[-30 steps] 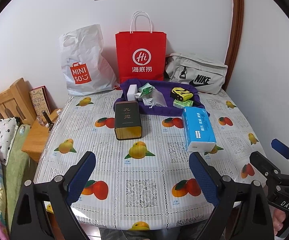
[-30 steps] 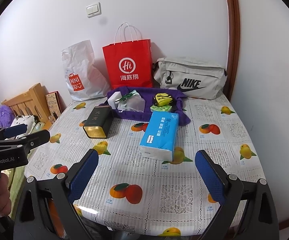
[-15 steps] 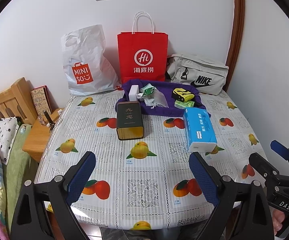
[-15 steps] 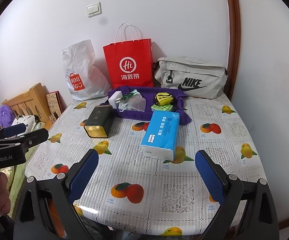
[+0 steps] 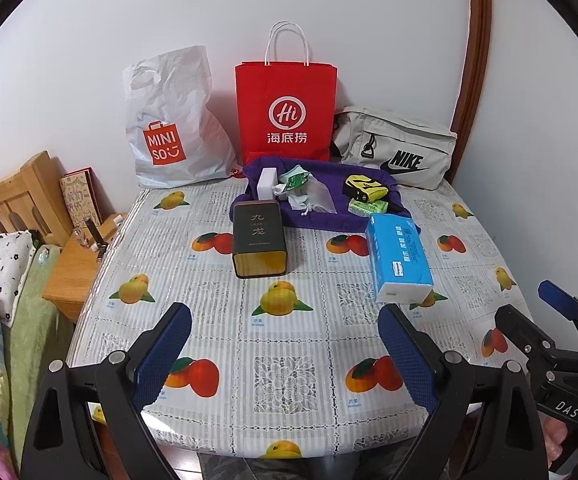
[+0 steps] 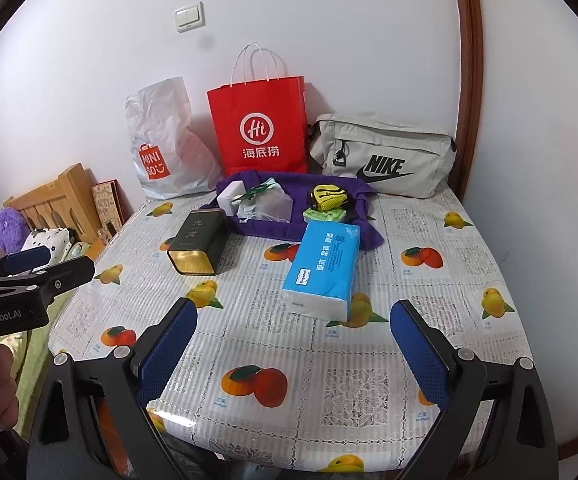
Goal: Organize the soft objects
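We hold both tools back at the near edge of the tabletop, which is covered in a fruit-printed plastic cloth. Our left gripper has its blue pads spread wide with nothing between them, and our right gripper is spread and empty too, both hanging above the cloth so either can go forward.

The soft things lie toward the far edge. A crumpled purple cloth is spread there like a tray, carrying a white block, a clear plastic pouch, a yellow-and-black mesh pouch and a small green packet. The blue soft pack of tissues lies flat just in front of the cloth's right end, touching its hem, and a dark rectangular tin with a gold end lies on its side at the cloth's left end.

This layout would suit things gathered onto the cloth or things being taken off it; we cannot tell which.
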### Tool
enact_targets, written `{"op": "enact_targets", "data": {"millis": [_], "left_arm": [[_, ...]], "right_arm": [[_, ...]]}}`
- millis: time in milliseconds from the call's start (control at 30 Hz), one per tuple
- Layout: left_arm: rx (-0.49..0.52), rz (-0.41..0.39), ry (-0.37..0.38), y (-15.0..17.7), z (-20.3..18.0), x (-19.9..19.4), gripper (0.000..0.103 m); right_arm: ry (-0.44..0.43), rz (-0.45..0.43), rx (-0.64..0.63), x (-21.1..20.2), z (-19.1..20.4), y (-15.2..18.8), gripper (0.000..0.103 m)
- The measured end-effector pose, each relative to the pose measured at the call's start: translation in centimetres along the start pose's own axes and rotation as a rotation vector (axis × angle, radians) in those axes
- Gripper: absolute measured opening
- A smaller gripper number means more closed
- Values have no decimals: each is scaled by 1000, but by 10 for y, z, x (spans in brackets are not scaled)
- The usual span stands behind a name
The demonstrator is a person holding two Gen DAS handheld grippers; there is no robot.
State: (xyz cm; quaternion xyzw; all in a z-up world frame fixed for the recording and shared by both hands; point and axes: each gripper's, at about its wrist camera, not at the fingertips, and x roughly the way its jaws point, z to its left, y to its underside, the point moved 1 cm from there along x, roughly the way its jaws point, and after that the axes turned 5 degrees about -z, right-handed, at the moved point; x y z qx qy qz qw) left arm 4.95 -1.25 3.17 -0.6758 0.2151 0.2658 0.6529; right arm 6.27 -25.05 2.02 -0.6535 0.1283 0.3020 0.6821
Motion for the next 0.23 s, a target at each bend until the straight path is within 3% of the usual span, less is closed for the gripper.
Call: {"op": "enact_targets", "data": {"millis": [233], "left_arm": [[5,0,-11,3,-1,4,95]], "right_arm": [[1,8,0,5,0,3,96]]}}
